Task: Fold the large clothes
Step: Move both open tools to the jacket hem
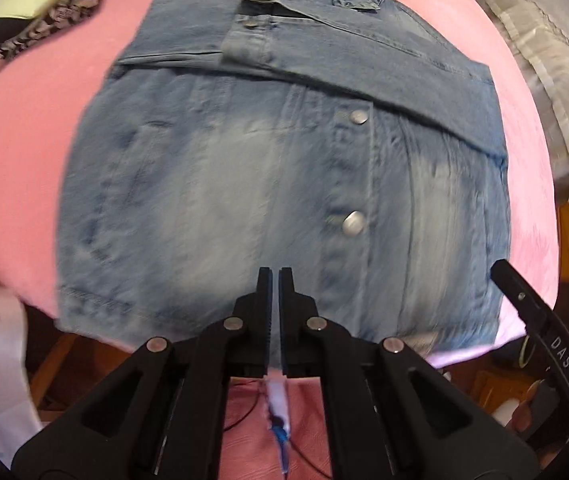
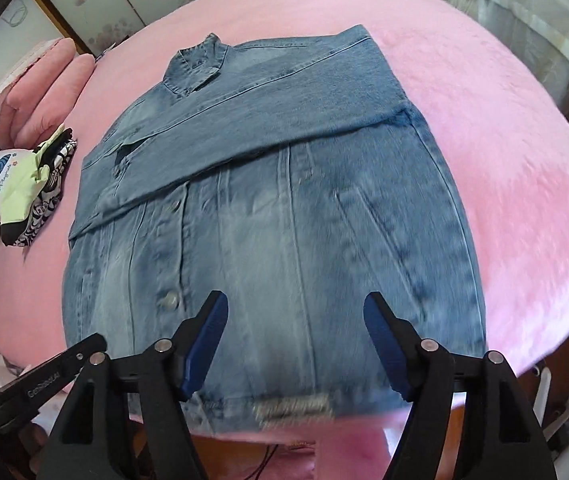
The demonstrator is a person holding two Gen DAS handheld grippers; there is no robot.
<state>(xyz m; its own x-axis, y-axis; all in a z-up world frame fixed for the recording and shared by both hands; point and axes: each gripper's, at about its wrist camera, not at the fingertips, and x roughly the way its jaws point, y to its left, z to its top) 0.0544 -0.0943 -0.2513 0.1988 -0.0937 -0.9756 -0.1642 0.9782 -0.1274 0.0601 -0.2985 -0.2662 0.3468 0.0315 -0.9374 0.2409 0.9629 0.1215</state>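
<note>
Folding the denim jacket in half is judged to be the step in hand: it is laid flat on the pink bed, collar at the far end, both sleeves already crossed over the chest, hem at the near edge. For a clean fold, the hem should be taken at its two corners together, lifted evenly and carried up to the collar so that the sleeves stay trapped inside. The right tool hangs above the hem with its jaws released and wide, nothing between the blue pads. The left tool is clenched completely, empty, hovering over the lower front near the snap buttons.
</note>
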